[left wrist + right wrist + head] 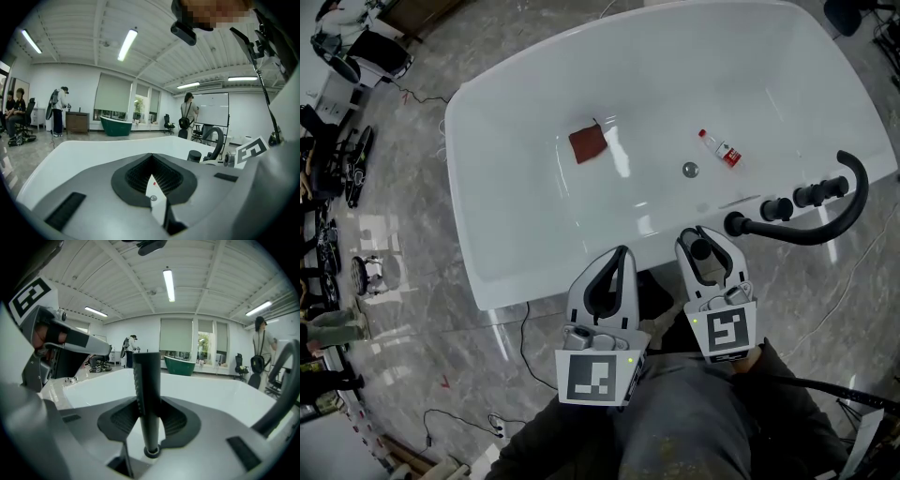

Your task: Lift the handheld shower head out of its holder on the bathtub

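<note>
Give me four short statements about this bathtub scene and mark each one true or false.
1. The right claw is closed on the black shower head. True.
2. The left claw is holding the brown cloth. False: the left claw is shut and empty, and the cloth lies on the floor of the bathtub.
3. A small bottle with a red label lies inside the bathtub. True.
4. The curved tap spout is white like the tub. False: it is black.
</note>
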Demonstrator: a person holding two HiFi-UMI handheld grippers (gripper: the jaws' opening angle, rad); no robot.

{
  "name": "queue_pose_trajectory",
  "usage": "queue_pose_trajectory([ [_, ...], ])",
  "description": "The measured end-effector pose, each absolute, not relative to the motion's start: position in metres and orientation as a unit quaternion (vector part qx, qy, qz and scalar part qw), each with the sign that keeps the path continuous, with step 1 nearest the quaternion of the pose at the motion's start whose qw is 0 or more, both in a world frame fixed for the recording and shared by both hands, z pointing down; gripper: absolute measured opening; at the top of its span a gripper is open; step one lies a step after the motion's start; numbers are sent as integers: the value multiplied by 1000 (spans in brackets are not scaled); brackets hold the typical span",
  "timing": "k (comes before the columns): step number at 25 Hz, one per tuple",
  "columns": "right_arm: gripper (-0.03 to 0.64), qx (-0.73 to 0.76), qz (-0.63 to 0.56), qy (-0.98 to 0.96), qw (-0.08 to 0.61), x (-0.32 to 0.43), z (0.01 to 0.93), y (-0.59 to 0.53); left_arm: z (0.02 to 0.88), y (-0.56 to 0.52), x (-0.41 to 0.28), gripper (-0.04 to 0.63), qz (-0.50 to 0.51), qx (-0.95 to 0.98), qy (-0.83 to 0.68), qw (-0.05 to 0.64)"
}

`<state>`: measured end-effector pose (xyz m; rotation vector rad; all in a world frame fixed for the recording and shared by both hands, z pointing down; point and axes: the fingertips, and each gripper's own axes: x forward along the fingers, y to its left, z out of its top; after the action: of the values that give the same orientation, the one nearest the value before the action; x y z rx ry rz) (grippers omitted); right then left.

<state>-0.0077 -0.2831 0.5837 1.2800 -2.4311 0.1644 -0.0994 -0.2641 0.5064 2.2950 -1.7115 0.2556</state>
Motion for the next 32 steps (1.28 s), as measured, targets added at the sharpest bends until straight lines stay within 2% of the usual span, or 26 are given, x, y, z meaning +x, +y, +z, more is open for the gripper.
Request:
queue_pose_trajectory([
  [32,140,447,38,-882,145,10,446,-269,388,-238,-72,3,72,789,-600,108],
])
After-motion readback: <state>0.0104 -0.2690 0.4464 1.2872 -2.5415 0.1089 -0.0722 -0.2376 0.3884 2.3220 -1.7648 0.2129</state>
